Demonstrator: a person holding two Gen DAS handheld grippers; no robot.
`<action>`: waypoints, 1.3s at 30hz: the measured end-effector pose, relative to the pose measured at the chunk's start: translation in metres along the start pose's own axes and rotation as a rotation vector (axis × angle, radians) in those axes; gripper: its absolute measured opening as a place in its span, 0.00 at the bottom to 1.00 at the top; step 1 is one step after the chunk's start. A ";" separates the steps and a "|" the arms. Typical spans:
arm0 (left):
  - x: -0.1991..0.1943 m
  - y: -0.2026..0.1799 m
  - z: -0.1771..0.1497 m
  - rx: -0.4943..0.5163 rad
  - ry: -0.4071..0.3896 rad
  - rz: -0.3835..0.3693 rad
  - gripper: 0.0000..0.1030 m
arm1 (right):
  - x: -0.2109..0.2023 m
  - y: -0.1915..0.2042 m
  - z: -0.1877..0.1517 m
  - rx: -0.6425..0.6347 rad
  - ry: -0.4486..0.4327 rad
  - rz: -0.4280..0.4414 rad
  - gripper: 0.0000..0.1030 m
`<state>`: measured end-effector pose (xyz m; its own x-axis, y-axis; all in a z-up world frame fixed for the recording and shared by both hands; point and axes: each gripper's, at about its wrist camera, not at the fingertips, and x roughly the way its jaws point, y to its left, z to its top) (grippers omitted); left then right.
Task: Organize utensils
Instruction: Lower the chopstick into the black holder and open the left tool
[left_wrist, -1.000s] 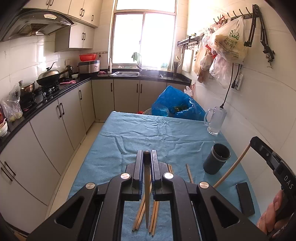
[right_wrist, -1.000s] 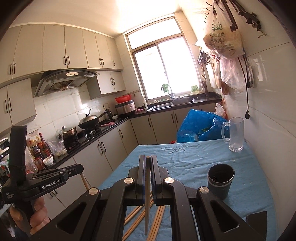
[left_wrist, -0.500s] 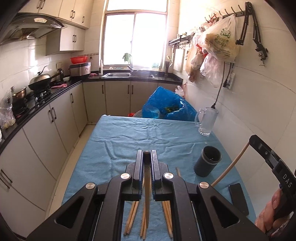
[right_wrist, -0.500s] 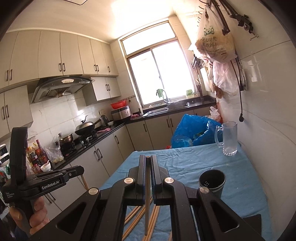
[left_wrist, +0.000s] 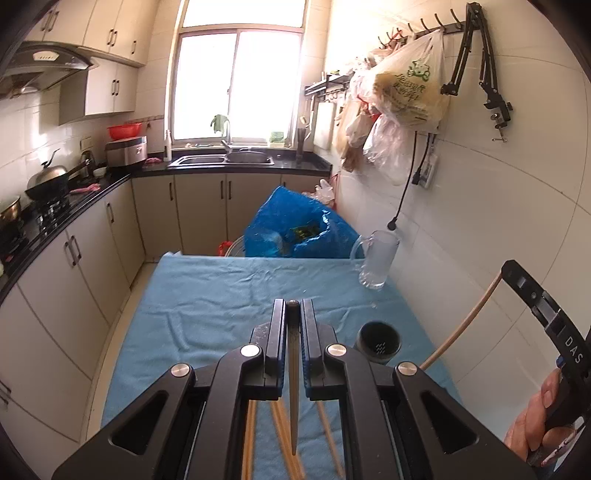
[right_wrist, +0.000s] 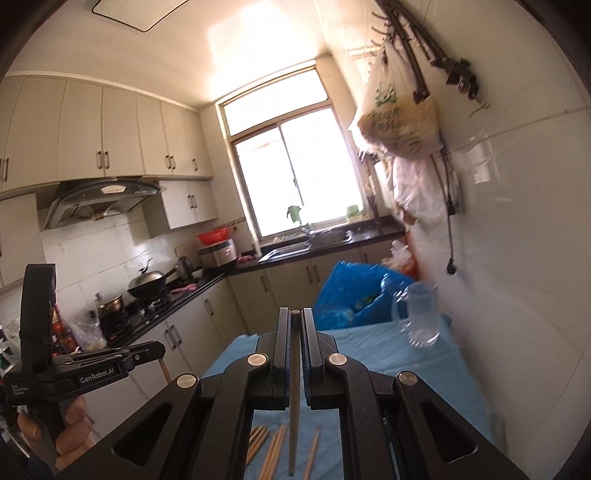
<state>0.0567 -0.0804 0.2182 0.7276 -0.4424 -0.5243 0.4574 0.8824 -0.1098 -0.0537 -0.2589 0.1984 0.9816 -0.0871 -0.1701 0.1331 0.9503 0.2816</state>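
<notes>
Change: I have lifted both tools higher over the last second; the worktop (left_wrist: 207, 295) sits lower in each view.
Left tool (left_wrist: 293, 314): clamped narrow on one chopstick (left_wrist: 293, 387), tip hanging down.
Right tool (right_wrist: 294, 321): clamped on another chopstick (right_wrist: 293, 406).
Holder (left_wrist: 378, 341): below, just right of my left tool.
Meaning: both sticks look ready to drop in.
Loose sticks (left_wrist: 277, 435): on the worktop beneath.

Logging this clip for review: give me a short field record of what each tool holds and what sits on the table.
left tool: shut on one chopstick
right tool: shut on a second chopstick
loose chopsticks: lying on the blue cloth, under the tools
dark holder cup: upright, right of the left tool
glass mug: far right, by the wall
</notes>
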 end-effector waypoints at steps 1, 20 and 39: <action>0.004 -0.007 0.007 0.008 -0.002 -0.013 0.06 | 0.001 -0.004 0.005 0.000 -0.010 -0.012 0.05; 0.103 -0.091 0.093 0.003 -0.043 -0.124 0.06 | 0.067 -0.071 0.048 -0.013 -0.020 -0.168 0.05; 0.202 -0.094 0.045 -0.014 0.157 -0.117 0.07 | 0.141 -0.119 -0.006 0.071 0.200 -0.167 0.06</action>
<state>0.1834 -0.2602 0.1603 0.5807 -0.5126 -0.6325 0.5263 0.8291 -0.1887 0.0685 -0.3825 0.1354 0.8996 -0.1733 -0.4008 0.3071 0.9036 0.2987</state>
